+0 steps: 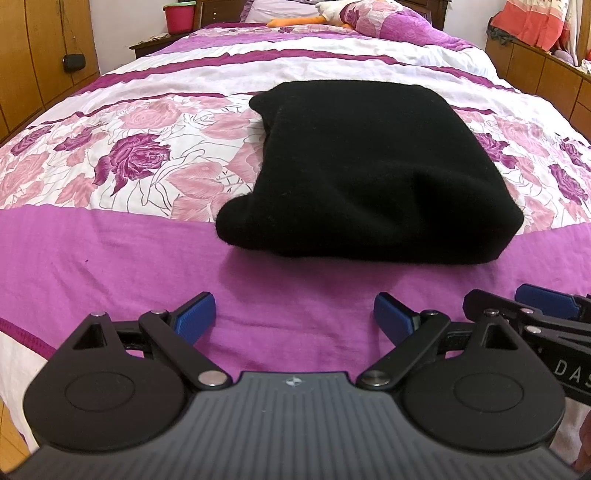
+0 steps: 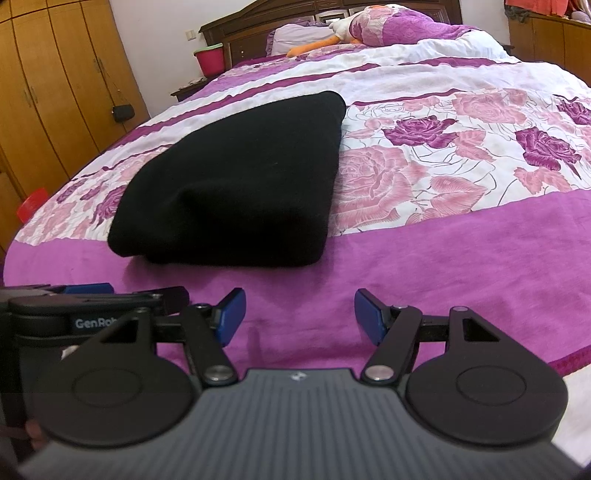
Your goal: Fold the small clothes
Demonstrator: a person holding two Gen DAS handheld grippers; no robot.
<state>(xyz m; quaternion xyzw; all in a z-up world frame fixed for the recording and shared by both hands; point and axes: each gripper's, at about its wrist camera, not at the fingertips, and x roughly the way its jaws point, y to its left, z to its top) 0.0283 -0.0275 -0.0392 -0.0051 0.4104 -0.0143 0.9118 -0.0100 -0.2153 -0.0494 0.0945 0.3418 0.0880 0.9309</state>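
Observation:
A black knitted garment [image 1: 369,173] lies folded into a thick rectangle on the bed; it also shows in the right wrist view [image 2: 236,188]. My left gripper [image 1: 294,317] is open and empty, hovering over the purple band just short of the garment's near edge. My right gripper [image 2: 300,315] is open and empty, near the garment's right front corner. Each gripper shows at the edge of the other's view: the right gripper [image 1: 546,302] in the left wrist view, the left gripper [image 2: 88,291] in the right wrist view.
The bed is covered by a purple and white floral bedspread [image 1: 122,162]. Pillows and a stuffed toy [image 2: 354,26] lie at the headboard. Wooden wardrobes [image 2: 55,85] stand on the left, a red bucket [image 1: 179,16] on a nightstand.

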